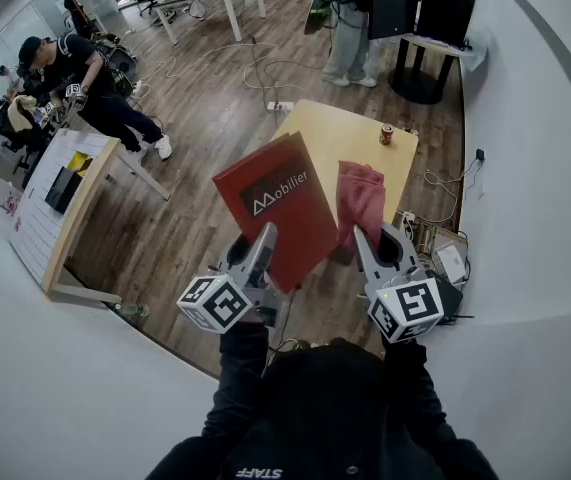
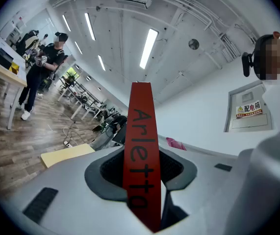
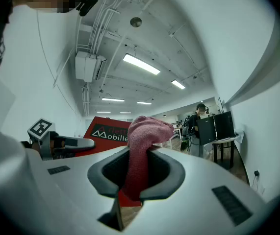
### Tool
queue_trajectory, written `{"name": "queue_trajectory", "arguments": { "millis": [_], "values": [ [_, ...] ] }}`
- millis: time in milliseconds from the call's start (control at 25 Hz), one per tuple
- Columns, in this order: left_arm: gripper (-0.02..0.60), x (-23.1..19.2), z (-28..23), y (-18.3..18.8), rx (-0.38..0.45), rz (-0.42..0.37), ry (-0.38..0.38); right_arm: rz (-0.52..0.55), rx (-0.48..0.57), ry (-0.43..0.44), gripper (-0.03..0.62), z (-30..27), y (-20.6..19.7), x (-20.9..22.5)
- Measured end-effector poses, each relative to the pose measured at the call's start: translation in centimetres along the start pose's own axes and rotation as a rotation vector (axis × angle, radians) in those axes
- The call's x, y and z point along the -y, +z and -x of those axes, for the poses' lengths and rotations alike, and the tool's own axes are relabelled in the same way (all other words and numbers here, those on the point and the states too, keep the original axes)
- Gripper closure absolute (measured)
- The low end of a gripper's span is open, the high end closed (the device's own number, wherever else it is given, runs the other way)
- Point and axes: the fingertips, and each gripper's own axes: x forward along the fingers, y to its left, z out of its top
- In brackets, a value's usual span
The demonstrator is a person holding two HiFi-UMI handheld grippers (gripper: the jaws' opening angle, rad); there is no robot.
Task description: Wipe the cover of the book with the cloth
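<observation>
A red book (image 1: pixel 277 208) with white lettering on its cover is held up above the wooden table (image 1: pixel 335 133), its cover facing me. My left gripper (image 1: pixel 262 251) is shut on its lower edge; in the left gripper view the red spine (image 2: pixel 140 155) stands between the jaws. A pink cloth (image 1: pixel 360 196) hangs bunched just right of the book, with my right gripper (image 1: pixel 368 243) shut on it. The right gripper view shows the cloth (image 3: pixel 142 148) clamped between the jaws and the book's cover (image 3: pixel 108 131) to its left, close by.
A small can (image 1: pixel 386 134) stands at the table's far right corner. A white desk (image 1: pixel 60 208) with a seated person lies to the left. Another person stands beyond the table by a black cabinet (image 1: pixel 423 6). Cables trail across the wooden floor.
</observation>
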Motion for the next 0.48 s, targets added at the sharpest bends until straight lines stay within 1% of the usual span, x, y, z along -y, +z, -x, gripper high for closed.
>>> {"name": "queue_trajectory", "arguments": {
  "millis": [360, 480],
  "values": [
    [0.402, 0.64, 0.28, -0.28, 0.0, 0.01, -0.011, 0.016, -0.006, 0.003, 0.522, 0.66, 0.39, -0.28],
    [0.402, 0.73, 0.34, -0.27, -0.004, 0.016, -0.012, 0.003, -0.002, 0.003, 0.522, 0.61, 0.63, -0.23]
  ]
}}
